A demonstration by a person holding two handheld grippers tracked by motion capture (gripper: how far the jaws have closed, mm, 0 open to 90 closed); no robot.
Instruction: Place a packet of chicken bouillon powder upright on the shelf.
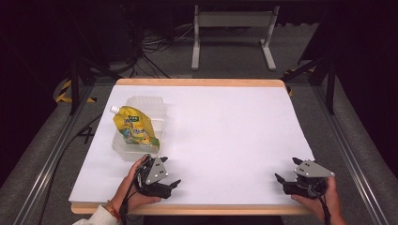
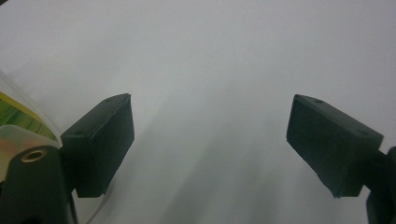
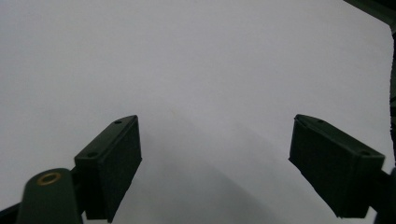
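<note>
pouch (image 1: 134, 125) in container (image 1: 155, 106), table's (image 1: 225, 136) left side, grippers near front edge

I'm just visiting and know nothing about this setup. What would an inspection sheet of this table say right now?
Surface: white table, wooden edge.
Job's things: yellow spouted pouch lying in a clear plastic container, left side.
Clutter: nothing seen.
Grippers: left gripper open, near the container; right gripper open, at the near right corner; both hold nothing.
Cables: one trails from each gripper; more on the floor behind.
Surroundings: dark room, white frame behind.
</note>
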